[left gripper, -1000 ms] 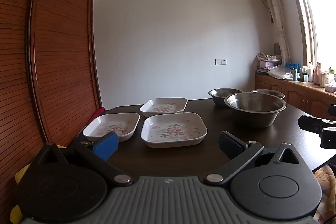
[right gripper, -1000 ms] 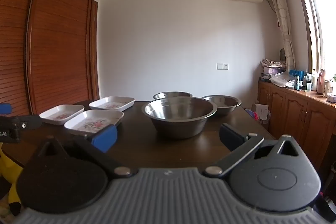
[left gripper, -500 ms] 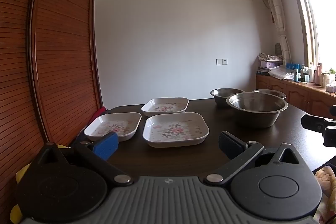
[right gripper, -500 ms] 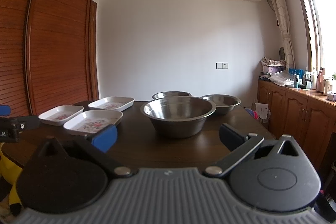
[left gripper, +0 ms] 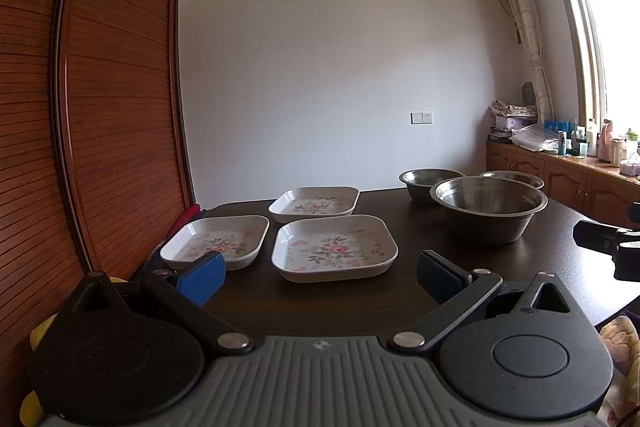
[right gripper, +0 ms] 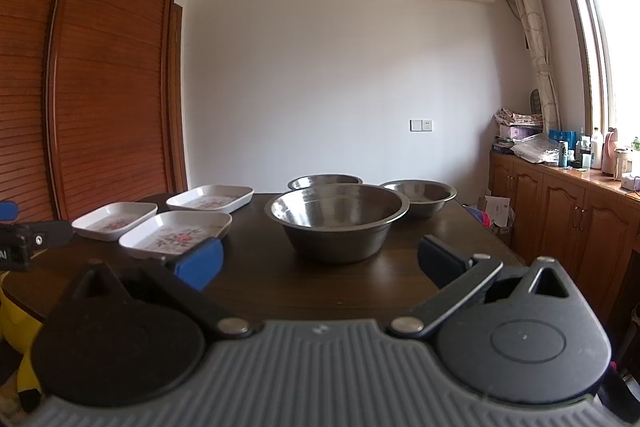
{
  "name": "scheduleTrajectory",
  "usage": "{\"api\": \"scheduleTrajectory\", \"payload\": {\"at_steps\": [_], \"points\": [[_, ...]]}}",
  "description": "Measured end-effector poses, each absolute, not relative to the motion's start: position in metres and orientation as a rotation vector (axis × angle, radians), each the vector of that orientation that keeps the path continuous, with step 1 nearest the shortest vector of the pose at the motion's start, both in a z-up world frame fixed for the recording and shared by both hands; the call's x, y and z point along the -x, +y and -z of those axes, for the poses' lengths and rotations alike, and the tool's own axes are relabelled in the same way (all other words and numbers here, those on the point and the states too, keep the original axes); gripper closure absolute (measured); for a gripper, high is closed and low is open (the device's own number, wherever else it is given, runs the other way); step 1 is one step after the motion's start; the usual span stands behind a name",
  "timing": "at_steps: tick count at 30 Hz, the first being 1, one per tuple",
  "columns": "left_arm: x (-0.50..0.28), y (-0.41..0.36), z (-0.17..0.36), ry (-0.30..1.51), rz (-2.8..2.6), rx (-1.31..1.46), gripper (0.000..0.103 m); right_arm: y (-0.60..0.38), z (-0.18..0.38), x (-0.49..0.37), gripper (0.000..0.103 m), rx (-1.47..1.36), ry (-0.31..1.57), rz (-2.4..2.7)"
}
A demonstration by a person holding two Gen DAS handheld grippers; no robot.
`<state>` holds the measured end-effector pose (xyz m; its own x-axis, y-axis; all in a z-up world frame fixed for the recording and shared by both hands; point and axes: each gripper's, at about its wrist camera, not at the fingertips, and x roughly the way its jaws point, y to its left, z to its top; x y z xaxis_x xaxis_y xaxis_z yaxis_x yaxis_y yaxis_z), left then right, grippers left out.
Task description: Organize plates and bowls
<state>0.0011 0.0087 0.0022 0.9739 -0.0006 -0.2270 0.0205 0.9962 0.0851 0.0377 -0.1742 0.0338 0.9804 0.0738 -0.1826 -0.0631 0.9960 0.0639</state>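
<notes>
Three white square floral plates lie on the dark table: a near one (left gripper: 334,247), a left one (left gripper: 216,239) and a far one (left gripper: 314,203). Three steel bowls stand to the right: a large one (left gripper: 488,207) and two smaller ones (left gripper: 430,182) (left gripper: 512,179) behind it. My left gripper (left gripper: 320,273) is open and empty, just short of the near plate. My right gripper (right gripper: 320,263) is open and empty in front of the large bowl (right gripper: 338,221). The plates also show in the right wrist view (right gripper: 176,233).
A slatted wooden wardrobe (left gripper: 100,107) stands close along the table's left side. A wooden counter (right gripper: 568,203) with bottles runs under the window at right. The table's near edge (left gripper: 320,323) is just ahead of both grippers.
Both grippers have drifted very slightly; the views have shifted a little. Both stay open and nothing on the table has moved.
</notes>
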Motion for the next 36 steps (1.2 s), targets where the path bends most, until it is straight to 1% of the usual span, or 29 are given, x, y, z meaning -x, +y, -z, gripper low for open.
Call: {"api": "scheduleTrajectory", "payload": {"at_steps": [14, 22, 36], "points": [[-0.009, 0.008, 0.006, 0.261, 0.011, -0.086, 0.000, -0.174, -0.028, -0.041, 0.000, -0.055, 0.194, -0.075], [-0.024, 0.036, 0.008, 0.307, 0.020, -0.071, 0.000, -0.155, -0.031, -0.057, 0.000, -0.031, 0.212, -0.166], [-0.047, 0.075, -0.001, 0.328, 0.051, -0.051, 0.000, -0.108, -0.047, -0.088, 0.000, 0.022, 0.243, -0.312]]}}
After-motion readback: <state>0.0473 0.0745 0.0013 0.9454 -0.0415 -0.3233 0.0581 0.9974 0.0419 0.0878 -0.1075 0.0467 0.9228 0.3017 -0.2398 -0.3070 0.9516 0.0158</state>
